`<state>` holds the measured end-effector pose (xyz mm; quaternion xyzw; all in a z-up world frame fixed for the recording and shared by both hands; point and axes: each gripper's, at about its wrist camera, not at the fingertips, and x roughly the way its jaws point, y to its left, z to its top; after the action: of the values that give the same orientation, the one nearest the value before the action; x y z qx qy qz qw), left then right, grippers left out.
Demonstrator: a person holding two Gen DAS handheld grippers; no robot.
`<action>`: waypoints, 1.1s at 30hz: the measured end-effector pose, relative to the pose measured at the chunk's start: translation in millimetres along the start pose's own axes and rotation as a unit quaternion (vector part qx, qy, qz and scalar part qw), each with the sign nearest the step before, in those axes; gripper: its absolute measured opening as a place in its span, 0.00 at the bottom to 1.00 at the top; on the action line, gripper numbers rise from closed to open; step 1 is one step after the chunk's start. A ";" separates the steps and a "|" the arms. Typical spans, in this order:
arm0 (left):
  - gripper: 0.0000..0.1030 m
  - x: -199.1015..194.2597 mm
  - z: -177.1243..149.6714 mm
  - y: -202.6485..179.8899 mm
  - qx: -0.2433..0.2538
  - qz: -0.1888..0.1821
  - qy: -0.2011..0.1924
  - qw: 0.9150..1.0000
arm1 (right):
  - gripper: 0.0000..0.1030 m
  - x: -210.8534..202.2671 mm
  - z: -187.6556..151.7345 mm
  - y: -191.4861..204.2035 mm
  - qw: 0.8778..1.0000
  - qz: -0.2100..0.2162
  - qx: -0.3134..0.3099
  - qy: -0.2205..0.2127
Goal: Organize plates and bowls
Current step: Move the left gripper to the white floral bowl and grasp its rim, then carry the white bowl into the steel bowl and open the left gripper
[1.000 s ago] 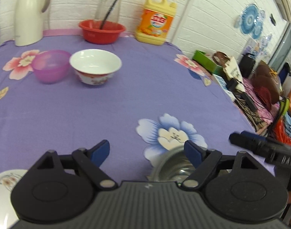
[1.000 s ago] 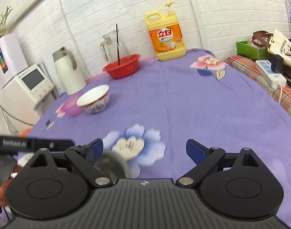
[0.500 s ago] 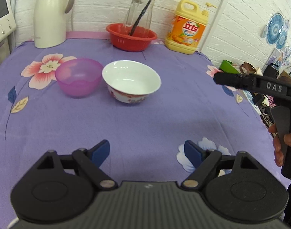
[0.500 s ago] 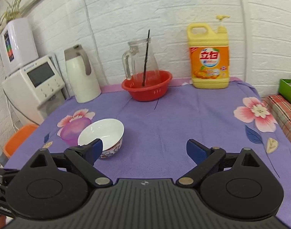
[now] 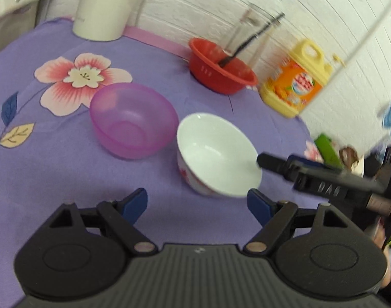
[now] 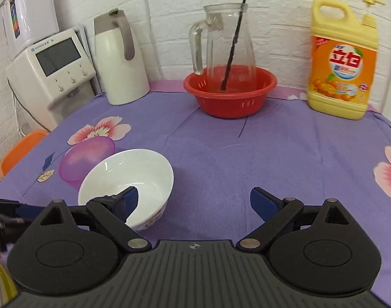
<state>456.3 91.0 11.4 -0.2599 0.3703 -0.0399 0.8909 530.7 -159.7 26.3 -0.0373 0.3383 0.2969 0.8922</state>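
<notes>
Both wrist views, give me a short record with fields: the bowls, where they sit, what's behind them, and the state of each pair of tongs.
surface: purple flowered tablecloth
white bowl: upright, empty
pink bowl: upright, empty, beside the white bowl
back row: white thermos, red basket holding glass pitcher, yellow detergent bottle
left tongs: open, nothing between them
right tongs: open, holding nothing

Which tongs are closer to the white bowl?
Right. One finger of the right tongs already reaches over the white bowl; whether it touches is unclear. The left tongs hang open just short of it, bowl ahead near their right finger.
</notes>
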 end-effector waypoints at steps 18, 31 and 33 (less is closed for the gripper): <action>0.74 61.9 34.9 10.3 -0.092 0.008 0.015 0.996 | 1.00 50.8 -18.2 13.4 1.000 0.023 -0.003 -0.007; 0.33 68.5 33.1 2.2 -0.065 -0.008 0.022 0.998 | 0.60 42.2 -18.9 37.4 0.998 0.047 -0.047 0.001; 0.33 63.5 30.6 4.0 -0.067 -0.011 0.024 0.997 | 0.60 38.8 -19.2 38.6 0.998 0.050 -0.047 0.006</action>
<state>522.5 91.0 -13.0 -0.3218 0.3906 -0.0309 0.8619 521.2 -113.5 -7.5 -0.0640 0.3312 0.3565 0.8713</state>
